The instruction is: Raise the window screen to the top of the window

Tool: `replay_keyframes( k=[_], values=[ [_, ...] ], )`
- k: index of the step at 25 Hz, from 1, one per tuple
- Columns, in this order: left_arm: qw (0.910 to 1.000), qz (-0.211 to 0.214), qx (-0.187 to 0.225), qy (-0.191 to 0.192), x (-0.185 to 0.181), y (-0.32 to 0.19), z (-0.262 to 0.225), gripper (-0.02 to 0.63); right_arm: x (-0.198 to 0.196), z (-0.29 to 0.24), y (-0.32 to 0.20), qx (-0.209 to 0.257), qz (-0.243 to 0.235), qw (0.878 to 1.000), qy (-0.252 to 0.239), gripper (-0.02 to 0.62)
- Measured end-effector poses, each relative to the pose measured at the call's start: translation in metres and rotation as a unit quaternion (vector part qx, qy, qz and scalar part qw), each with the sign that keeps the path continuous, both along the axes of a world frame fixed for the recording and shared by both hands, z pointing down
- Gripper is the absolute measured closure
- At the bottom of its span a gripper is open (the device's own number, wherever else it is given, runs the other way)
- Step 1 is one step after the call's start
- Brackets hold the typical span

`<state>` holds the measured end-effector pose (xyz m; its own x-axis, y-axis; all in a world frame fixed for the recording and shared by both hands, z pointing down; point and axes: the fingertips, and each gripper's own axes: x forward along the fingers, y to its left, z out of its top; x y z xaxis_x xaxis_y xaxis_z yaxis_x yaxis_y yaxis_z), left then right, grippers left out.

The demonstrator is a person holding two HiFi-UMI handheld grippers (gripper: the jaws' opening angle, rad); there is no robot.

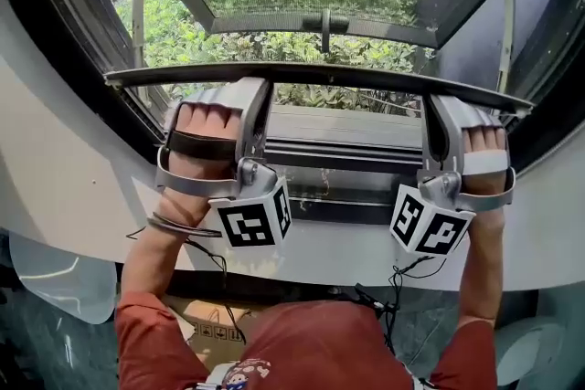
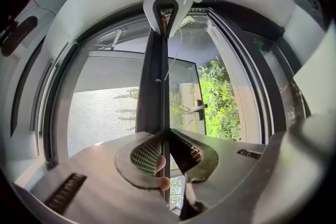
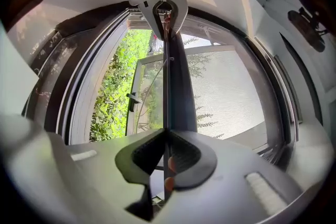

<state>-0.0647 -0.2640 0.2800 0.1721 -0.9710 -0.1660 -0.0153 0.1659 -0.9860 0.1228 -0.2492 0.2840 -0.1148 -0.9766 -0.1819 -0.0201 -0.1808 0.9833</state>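
Observation:
The window screen's dark bottom bar (image 1: 338, 76) runs level across the window in the head view. My left gripper (image 1: 254, 89) is shut on its left part and my right gripper (image 1: 437, 105) is shut on its right part. In the left gripper view the bar (image 2: 156, 71) stretches from my left gripper (image 2: 166, 136) away to the right gripper (image 2: 167, 5), with the grey mesh (image 2: 100, 107) on one side. The right gripper view mirrors this: the bar (image 3: 176, 76) runs from my right gripper (image 3: 167, 136) to the left gripper (image 3: 164, 2), beside the mesh (image 3: 231, 97).
A white curved sill (image 1: 82, 196) lies below the window frame. Beyond the screen, a casement pane with a handle (image 1: 325, 23) stands open over green bushes (image 1: 183, 36). Cables (image 1: 402, 274) hang from the grippers, and a cardboard box (image 1: 206, 329) sits on the floor.

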Motion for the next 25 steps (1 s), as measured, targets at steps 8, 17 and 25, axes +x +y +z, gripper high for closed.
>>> replay_keyframes(
  k=[8,17,25],
  values=[
    [0.9994,-0.001,0.034,0.006,0.000,-0.003,-0.051,0.556,0.000,-0.051,-0.003,0.039,-0.003,0.999,0.002,0.554],
    [0.9984,-0.008,0.055,0.007,0.001,-0.002,-0.083,0.554,0.001,-0.083,-0.002,0.061,0.003,0.998,0.013,0.551],
    [0.9961,-0.024,0.085,0.006,0.002,-0.005,-0.141,0.551,0.002,-0.140,-0.006,0.092,0.010,0.996,0.009,0.549]
  ],
)
